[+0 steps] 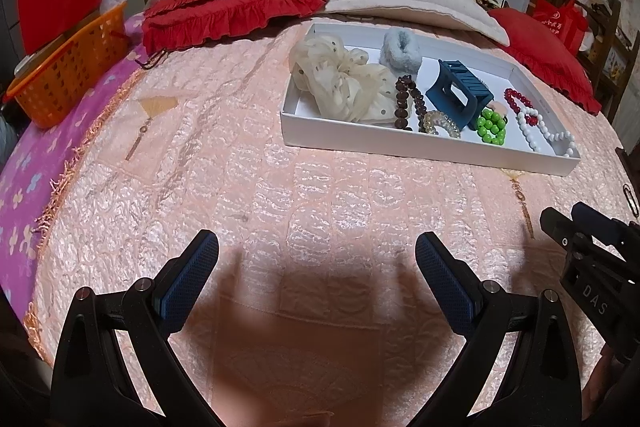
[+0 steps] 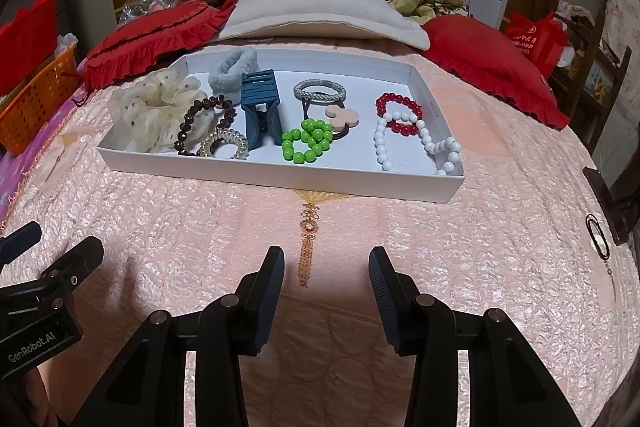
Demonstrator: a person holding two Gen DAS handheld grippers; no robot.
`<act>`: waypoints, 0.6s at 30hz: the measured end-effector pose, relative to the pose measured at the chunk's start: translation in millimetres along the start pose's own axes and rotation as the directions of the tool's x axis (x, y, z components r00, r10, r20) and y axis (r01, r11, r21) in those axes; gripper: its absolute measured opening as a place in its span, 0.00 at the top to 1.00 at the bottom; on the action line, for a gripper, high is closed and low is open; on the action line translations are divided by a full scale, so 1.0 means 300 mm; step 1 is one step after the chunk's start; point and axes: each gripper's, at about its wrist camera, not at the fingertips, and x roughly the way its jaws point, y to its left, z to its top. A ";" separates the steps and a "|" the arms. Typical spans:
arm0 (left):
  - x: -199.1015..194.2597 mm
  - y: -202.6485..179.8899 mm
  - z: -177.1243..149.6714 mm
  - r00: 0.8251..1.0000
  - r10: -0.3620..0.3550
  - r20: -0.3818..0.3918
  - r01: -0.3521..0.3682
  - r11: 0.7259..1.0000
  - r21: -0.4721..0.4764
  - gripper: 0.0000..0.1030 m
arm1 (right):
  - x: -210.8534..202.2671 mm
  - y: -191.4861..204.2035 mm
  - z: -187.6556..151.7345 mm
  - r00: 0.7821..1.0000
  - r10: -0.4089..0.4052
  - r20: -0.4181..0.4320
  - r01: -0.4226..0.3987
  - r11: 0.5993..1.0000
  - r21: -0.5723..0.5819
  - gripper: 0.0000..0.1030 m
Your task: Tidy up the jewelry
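A white tray [image 2: 280, 173] lies on the pink bedspread, also in the left wrist view [image 1: 400, 143]. It holds a cream scrunchie [image 2: 156, 111], a grey fluffy scrunchie [image 2: 234, 65], a brown bead bracelet [image 2: 200, 123], a clear coil hair tie [image 2: 224, 145], a blue claw clip [image 2: 260, 103], a silver bangle [image 2: 320, 91], a pink hair tie charm [image 2: 342, 117], and green [image 2: 306, 141], red [image 2: 400, 113] and white [image 2: 416, 143] bead bracelets. My left gripper [image 1: 316, 259] and right gripper [image 2: 326, 267] are both open and empty, hovering over the bedspread in front of the tray.
Red ruffled cushions [image 2: 152, 35], [image 2: 492, 63] and a white pillow [image 2: 320, 15] lie behind the tray. An orange basket [image 1: 68, 71] stands at the left bed edge. A black oval ring [image 2: 598, 231] lies on the bedspread at right. Dark furniture [image 2: 616, 195] borders the right side.
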 end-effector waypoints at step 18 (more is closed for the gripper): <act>-0.005 0.000 0.001 1.000 -0.003 0.003 0.003 1.000 -0.002 0.04 | -0.006 0.003 0.001 1.000 0.001 0.001 -0.001 1.000 -0.001 0.59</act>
